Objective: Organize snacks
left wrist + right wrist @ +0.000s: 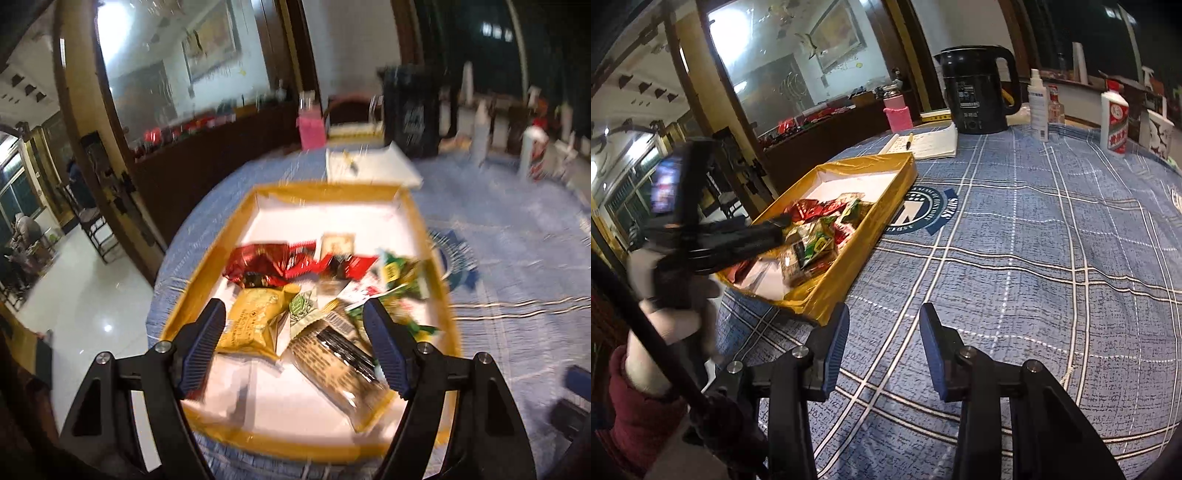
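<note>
A shallow gold-edged box (207, 266) with a white floor lies on the blue checked tablecloth and holds several snack packets. Among them are a yellow packet (255, 321), red packets (273, 262), green packets (399, 280) and a brown clear-ended packet (332, 354). My left gripper (295, 314) hangs open just above the near packets, nothing between its fingers. From the right wrist view the same box (886, 199) sits at left with the left gripper's fingers (764, 232) reaching over it, held by a gloved hand (665, 295). My right gripper (882, 317) stands open over bare cloth, holding nothing.
Behind the box lie an open notebook (931, 144) with a pen, a black kettle (975, 92), a pink-sleeved bottle (897, 110), a spray bottle (1038, 107) and a white liquor bottle (1113, 122). The table's round edge drops off left of the box.
</note>
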Motion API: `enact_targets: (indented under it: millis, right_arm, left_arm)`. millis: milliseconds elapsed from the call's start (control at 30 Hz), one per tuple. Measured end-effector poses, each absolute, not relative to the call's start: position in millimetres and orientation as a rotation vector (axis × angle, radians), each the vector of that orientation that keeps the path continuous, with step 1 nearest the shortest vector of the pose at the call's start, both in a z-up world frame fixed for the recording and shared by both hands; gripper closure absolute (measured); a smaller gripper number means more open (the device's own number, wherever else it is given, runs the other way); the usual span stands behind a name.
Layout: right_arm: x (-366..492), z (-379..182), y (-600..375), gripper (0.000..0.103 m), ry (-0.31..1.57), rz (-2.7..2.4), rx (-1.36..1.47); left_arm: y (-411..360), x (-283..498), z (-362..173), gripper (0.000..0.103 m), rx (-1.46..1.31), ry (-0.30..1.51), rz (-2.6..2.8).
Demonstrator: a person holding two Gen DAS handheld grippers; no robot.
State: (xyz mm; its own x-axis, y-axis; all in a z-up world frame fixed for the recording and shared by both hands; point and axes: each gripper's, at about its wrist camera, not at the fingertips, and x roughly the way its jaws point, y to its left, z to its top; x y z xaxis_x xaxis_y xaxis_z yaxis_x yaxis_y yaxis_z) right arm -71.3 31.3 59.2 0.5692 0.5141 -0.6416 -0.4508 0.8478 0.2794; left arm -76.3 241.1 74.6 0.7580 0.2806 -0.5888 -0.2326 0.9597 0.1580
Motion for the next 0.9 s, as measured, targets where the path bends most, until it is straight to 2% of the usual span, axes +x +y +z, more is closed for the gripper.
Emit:
enact_targets:
  millis: [200, 433, 667, 900]
  right_arm:
    - [-81, 57, 52, 0.064, 0.764, 0.541, -0.018]
    - [-90, 52, 71, 0.064, 0.74, 0.473, -0.144]
    - [-99, 59, 78, 0.064, 0.643, 0.407, -0.214]
    - [-104, 68, 79, 0.058, 0.547, 0.368, -0.237]
  left_arm:
    - [235, -135, 99, 0.02, 0.043, 0.453, 0.241]
    - [242, -164, 115, 0.016, -0.001, 0.327, 0.266]
    - [248, -174, 121, 0.016, -0.021, 0.273, 0.324]
    - [245, -180, 121, 0.015, -0.005, 0.269, 0.368]
